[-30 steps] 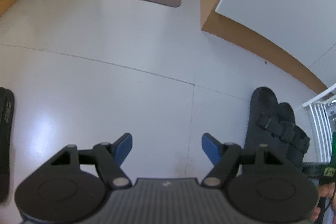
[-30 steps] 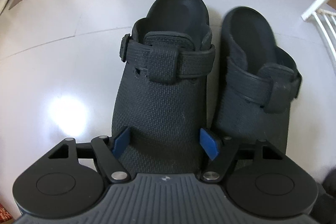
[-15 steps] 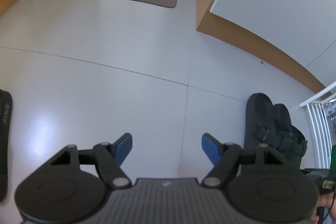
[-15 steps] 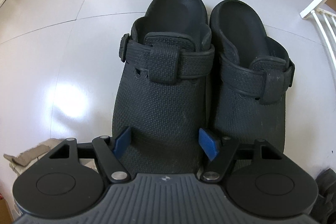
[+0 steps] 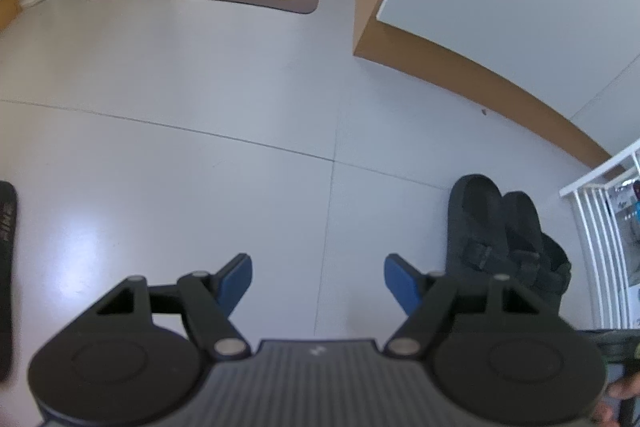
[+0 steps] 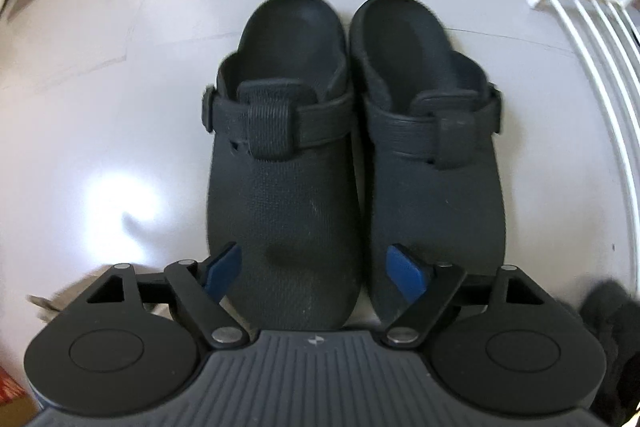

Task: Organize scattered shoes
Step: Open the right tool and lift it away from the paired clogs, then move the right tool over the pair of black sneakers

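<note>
The right gripper (image 6: 310,269) has lifted off the left clog (image 6: 280,163), jaws opening, pads clear of it. Both clogs sit paired on the floor (image 5: 200,87) beside the white rack (image 6: 600,39). The left gripper (image 5: 318,281) hangs wide, empty.

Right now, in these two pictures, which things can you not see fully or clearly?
- Left wrist view: black object at the left edge is cut off; its white lettering is unreadable.
- Left wrist view: far clog is partly hidden behind the near clog.
- Right wrist view: toe of the left clog is covered by the right gripper, whose jaws are opening.
- Right wrist view: dark shape at bottom right is blurred and cut off.
</note>
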Demonstrator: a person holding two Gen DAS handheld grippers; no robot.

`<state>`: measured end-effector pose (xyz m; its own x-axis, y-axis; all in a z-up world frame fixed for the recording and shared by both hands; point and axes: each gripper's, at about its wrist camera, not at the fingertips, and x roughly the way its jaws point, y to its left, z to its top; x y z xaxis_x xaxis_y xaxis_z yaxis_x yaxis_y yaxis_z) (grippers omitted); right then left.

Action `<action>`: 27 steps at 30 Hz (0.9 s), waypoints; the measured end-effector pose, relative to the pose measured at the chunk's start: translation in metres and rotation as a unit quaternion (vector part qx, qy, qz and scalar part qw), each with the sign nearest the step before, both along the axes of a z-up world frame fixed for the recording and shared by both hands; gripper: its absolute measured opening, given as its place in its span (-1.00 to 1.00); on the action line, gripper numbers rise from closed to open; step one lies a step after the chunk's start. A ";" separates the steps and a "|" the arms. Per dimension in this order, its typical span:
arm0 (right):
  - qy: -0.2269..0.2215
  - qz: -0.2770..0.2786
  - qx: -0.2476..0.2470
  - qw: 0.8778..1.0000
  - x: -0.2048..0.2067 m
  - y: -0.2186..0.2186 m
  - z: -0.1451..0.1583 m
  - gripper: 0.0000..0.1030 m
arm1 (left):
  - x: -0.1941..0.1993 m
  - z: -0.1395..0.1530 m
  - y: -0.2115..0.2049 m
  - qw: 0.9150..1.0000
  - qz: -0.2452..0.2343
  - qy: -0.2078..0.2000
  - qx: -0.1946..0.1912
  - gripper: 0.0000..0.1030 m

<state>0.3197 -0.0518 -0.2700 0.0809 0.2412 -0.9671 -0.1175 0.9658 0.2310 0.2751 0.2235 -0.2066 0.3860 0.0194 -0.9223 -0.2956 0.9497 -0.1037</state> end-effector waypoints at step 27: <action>-0.164 0.038 -0.008 0.986 -0.102 -0.046 0.184 0.62 | -0.096 0.133 -0.094 1.000 0.002 0.000 -0.004 0.47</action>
